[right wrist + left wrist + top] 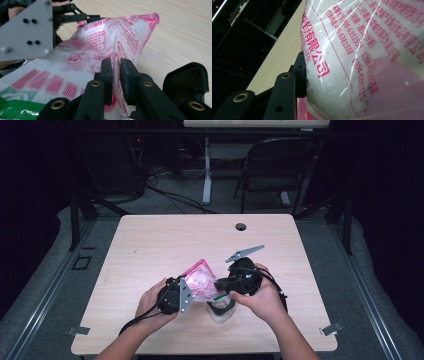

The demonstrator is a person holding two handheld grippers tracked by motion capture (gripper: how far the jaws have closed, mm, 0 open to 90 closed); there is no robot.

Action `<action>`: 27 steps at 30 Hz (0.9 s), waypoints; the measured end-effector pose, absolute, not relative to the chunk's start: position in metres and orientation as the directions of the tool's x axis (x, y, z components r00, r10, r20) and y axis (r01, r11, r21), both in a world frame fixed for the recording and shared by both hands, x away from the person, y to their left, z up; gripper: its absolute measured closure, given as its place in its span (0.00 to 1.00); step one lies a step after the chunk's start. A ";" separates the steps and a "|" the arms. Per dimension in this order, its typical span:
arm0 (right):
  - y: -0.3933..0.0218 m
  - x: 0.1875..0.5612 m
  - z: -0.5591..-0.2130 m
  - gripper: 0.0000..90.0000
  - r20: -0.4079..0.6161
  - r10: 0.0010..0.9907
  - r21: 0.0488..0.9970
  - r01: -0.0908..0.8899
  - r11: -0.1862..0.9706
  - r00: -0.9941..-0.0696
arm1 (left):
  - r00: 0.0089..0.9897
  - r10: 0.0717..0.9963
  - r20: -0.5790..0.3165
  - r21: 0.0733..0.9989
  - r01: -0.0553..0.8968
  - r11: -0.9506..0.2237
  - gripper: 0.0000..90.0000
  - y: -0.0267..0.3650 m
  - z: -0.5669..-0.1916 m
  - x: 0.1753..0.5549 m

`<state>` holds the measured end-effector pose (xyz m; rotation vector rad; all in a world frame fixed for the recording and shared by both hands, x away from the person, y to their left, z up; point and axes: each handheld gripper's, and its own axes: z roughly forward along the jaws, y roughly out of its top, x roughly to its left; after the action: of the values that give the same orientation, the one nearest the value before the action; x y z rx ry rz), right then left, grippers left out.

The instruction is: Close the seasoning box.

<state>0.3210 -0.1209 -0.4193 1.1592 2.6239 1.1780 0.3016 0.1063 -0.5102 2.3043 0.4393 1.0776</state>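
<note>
A plastic bag (200, 279) printed in pink and white, filled with white grains, is held up over the near middle of the table between both grippers. My left gripper (191, 289) grips the bag's left side; in the left gripper view the grain-filled bag (352, 57) presses against the one jaw finger (299, 72) that shows. My right gripper (222, 285) comes in from the right. In the right gripper view its jaws (116, 62) stand almost together, pinching a fold of the bag's film (110, 37). The left gripper's grey plate (27, 30) is at that view's upper left.
A small clear container (221, 311) with a dark rim stands on the wooden table (150, 245) just under the right hand. A cable hole (241, 226) lies near the far edge. A folding chair (280, 165) and table legs stand beyond.
</note>
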 end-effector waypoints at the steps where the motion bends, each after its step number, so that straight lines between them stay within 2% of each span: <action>1: -0.121 0.321 -0.419 0.91 0.250 0.648 0.658 0.617 0.432 -0.720 | 0.622 0.500 0.603 0.603 0.054 -0.796 0.67 0.106 -0.510 0.302; 3: -0.121 0.321 -0.420 0.96 0.244 0.650 0.647 0.620 0.444 -0.720 | 0.631 0.488 0.603 0.594 0.054 -0.803 0.67 0.106 -0.508 0.301; 7: -0.121 0.321 -0.420 1.00 0.233 0.648 0.636 0.618 0.462 -0.725 | 0.639 0.471 0.608 0.581 0.046 -0.813 0.67 0.105 -0.507 0.301; 27: -0.119 0.318 -0.418 1.00 0.212 0.649 0.647 0.602 0.468 -0.731 | 0.705 0.379 0.599 0.502 0.039 -0.864 0.67 0.106 -0.488 0.309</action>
<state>0.3183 -0.1194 -0.4185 1.1247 2.6368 1.1211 0.3089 0.1061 -0.4883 2.4546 0.3215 1.0048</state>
